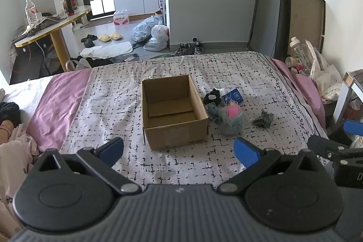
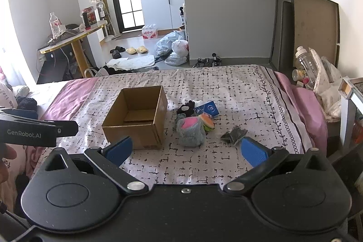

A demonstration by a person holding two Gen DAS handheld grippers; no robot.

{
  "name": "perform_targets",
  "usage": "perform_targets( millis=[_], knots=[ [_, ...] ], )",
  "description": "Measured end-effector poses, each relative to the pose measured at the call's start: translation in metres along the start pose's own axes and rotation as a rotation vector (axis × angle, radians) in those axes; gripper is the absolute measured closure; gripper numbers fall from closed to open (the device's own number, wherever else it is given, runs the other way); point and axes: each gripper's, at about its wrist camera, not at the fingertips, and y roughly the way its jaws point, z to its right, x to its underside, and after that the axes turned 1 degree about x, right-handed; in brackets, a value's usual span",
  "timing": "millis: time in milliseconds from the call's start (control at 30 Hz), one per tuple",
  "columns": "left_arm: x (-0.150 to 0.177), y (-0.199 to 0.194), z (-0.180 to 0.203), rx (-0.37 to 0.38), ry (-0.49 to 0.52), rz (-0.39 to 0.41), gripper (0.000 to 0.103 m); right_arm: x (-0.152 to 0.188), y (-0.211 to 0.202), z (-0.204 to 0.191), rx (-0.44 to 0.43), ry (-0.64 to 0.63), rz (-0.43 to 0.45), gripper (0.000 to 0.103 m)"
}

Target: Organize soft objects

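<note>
An open, empty cardboard box (image 1: 173,112) (image 2: 138,119) stands on the patterned bedspread. Right of it lies a pile of soft things: a grey plush with a pink patch (image 1: 231,119) (image 2: 190,132), a small teal plush (image 1: 212,109), a black fuzzy item (image 1: 212,96) (image 2: 186,109), a blue tissue pack (image 1: 233,95) (image 2: 207,109) and a striped plush (image 2: 207,123). A dark crumpled item (image 1: 263,119) (image 2: 234,134) lies apart, further right. My left gripper (image 1: 179,149) is open and empty, short of the box. My right gripper (image 2: 187,149) is open and empty, short of the grey plush.
The bed (image 1: 226,69) has pink sheet edges left and right. A bedside stand with bottles and bags (image 2: 317,74) is at the right. Beyond the bed's far edge are shoes, plastic bags (image 1: 152,33) and a table (image 1: 56,22).
</note>
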Motion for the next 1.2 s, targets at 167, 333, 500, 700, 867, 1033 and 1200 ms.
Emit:
perform_targets(
  millis=[167, 333, 500, 700, 867, 1033, 1200],
  knots=[
    [0.001, 0.0, 0.001, 0.0, 0.004, -0.002, 0.0, 0.001, 0.0, -0.001, 0.004, -0.004, 0.001, 0.0],
    [0.001, 0.0, 0.001, 0.002, 0.005, 0.0, 0.0, 0.0, 0.0, 0.001, 0.0, 0.011, -0.007, 0.0],
    [0.001, 0.002, 0.001, 0.0, 0.001, -0.004, 0.0, -0.001, 0.0, -0.002, -0.003, 0.0, -0.007, 0.0],
    [0.002, 0.004, 0.001, 0.004, 0.006, -0.012, 0.0, -0.001, 0.003, -0.002, -0.003, -0.003, -0.012, 0.0],
    [0.003, 0.009, 0.003, 0.002, 0.006, -0.021, 0.0, 0.0, 0.005, 0.001, 0.004, -0.001, -0.02, 0.0],
    [0.004, 0.016, 0.006, -0.008, 0.003, -0.03, 0.0, 0.001, 0.009, 0.005, 0.008, 0.003, -0.024, 0.0],
    [0.006, 0.026, 0.015, 0.003, 0.032, -0.071, 0.0, 0.002, 0.019, 0.012, 0.009, 0.009, -0.036, 0.0]
  ],
)
